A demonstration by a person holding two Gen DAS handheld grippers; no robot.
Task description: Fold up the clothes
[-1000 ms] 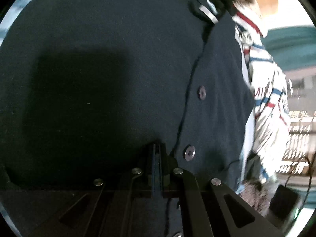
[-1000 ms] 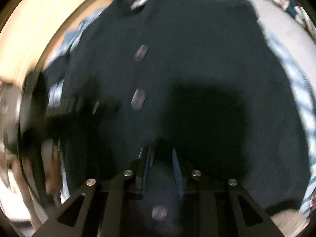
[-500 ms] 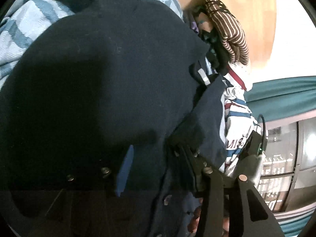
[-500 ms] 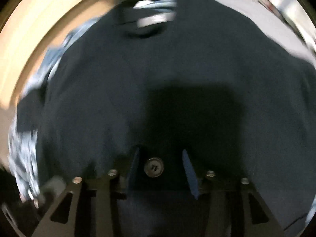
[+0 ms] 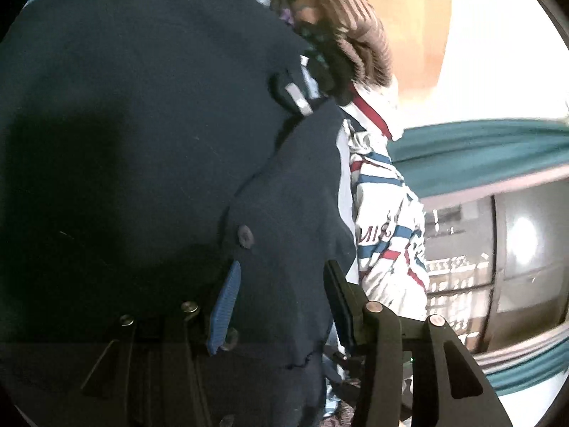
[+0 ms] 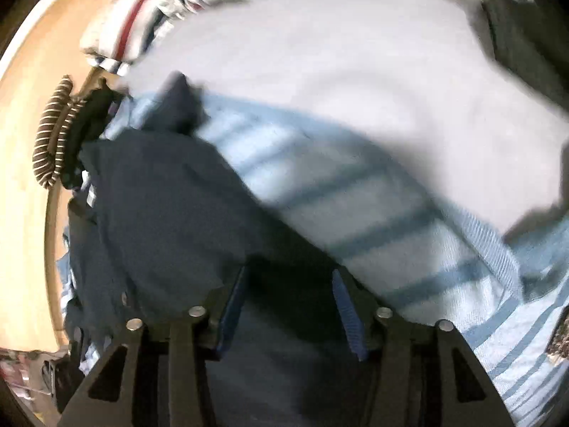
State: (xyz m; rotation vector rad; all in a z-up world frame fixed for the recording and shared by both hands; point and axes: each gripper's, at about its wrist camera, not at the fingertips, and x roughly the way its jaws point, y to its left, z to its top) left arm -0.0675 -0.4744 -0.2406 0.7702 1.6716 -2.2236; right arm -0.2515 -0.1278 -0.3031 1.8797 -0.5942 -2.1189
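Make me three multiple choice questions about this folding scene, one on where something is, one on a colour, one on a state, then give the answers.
1. In the left wrist view, where does the red, white and blue striped garment lie?
A. Right of the navy cardigan
B. Under the gripper
C. Left of the cardigan

2. What colour are the gripper pads?
A. Red
B. Blue
C. Yellow

3. How do the right gripper's jaws stand?
A. Apart
B. Fully shut
C. Out of view

Answers:
1 A: the striped garment lies past the navy cardigan edge.
2 B: the pads are blue.
3 A: the right gripper shows a wide gap, now closing, over dark cloth.
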